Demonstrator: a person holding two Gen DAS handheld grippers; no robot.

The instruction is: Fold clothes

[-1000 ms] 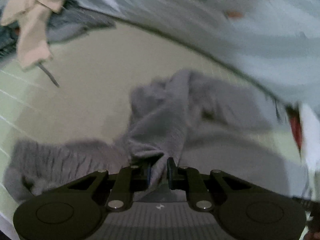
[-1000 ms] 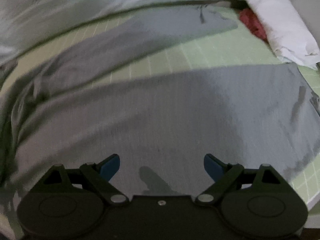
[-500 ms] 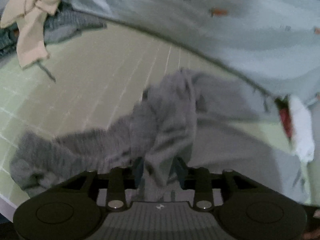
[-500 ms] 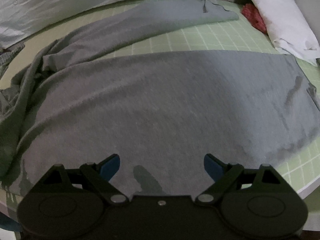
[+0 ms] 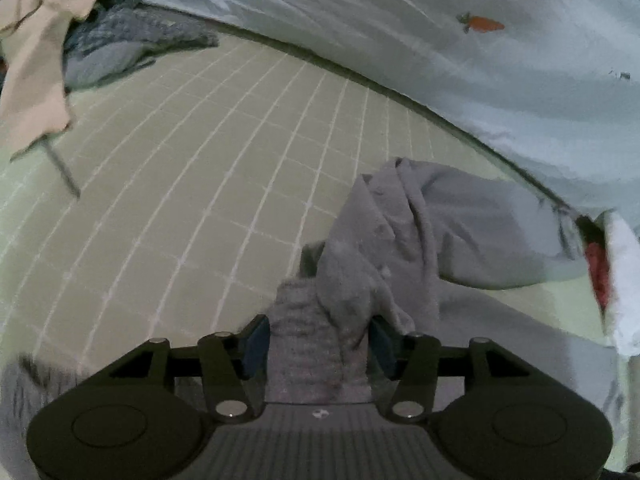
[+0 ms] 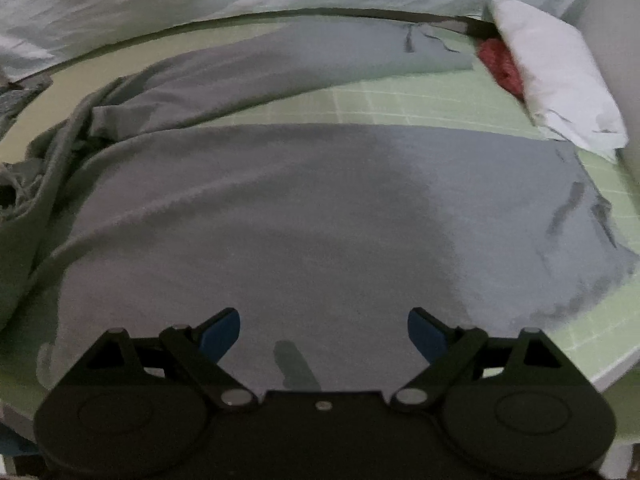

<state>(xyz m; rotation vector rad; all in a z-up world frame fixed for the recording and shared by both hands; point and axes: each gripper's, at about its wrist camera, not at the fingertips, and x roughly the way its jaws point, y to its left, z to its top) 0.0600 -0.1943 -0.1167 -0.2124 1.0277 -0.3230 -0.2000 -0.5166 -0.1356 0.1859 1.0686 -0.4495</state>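
One pale blue sheet (image 5: 460,60) backed one green gridded mat (image 5: 192,184). On the mat one grey garment (image 6: 304,216) lay spread flat, its bunched end (image 5: 352,280) showing only in the left view. That view alone showed one beige cloth (image 5: 36,60); both showed one white bundle (image 6: 556,76). The left gripper (image 5: 318,346) had just been opening, fabric loose between its jaws. The right gripper (image 6: 324,330) gaped wide and empty above the garment.

A pale green mat with a white grid (image 5: 224,184) is carrying everything. A grey knit garment (image 6: 304,216) is lying spread across it, with a white folded cloth (image 6: 560,76) and a red bundle (image 6: 500,64) sitting at the far corner. A beige cloth (image 5: 36,64) and a blue-grey crumpled piece (image 5: 120,48) are resting at the other end.
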